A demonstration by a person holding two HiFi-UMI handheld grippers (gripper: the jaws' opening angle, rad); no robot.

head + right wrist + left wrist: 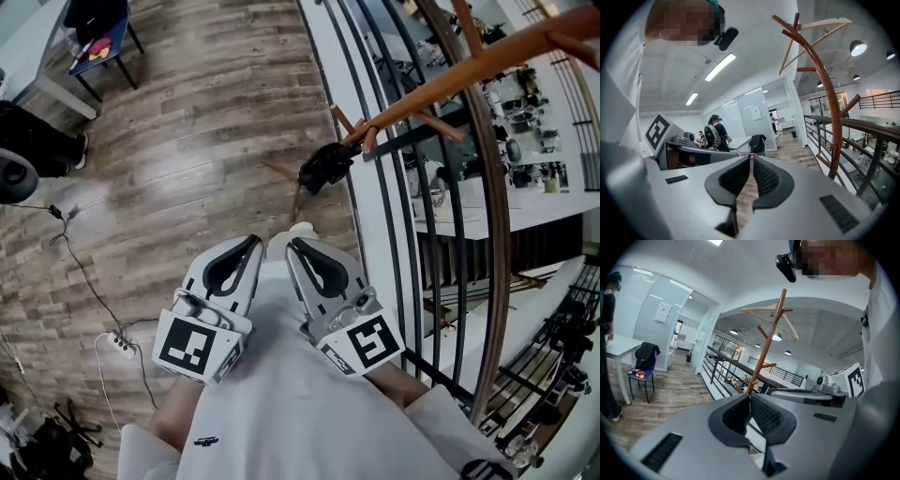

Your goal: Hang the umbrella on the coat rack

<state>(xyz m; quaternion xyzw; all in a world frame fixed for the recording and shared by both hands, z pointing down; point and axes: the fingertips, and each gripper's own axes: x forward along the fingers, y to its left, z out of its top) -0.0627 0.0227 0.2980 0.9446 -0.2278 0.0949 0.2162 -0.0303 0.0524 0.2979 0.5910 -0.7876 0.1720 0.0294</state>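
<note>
Umbrella (pixel 323 167) — the small black bundle, I think — is hanging from a low peg (pixel 367 131) on the wooden coat rack (pixel 450 89), next to the railing (pixel 380 225). So the job is looking done. The left gripper (pixel 251 244) and the right gripper (pixel 296 246) are sitting close to the person's shirt (pixel 281 394), well away from the rack. Both are pressing their jaws together and are holding nothing. Nothing seems to be left — maybe only checking that the umbrella is hanging safely.
</note>
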